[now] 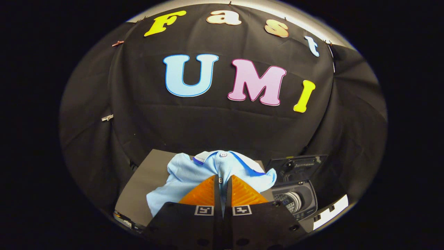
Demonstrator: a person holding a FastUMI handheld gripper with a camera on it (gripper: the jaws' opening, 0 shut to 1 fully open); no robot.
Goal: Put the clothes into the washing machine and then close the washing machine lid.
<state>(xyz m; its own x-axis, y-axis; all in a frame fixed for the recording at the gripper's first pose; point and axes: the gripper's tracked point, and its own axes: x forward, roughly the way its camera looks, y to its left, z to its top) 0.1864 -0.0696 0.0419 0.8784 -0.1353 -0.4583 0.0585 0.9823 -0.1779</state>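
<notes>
A light blue polo shirt (pixel 194 172) with a white collar and darker blue trim hangs bunched in my gripper (pixel 225 180). Both fingers are pressed together on its buttoned placket, and the cloth drapes left and right of them above the grey table (pixel 145 180). To the right of the fingers and a little beyond them stands a small dark toy washing machine (pixel 298 201). Its lid (pixel 296 168) is raised upright at the back and the drum opening shows below it.
The grey table top runs to the left under the shirt and ends at a near edge by the fingers. Black cloth walls close the booth behind and on both sides. A white marker strip (pixel 331 213) lies to the right of the washing machine.
</notes>
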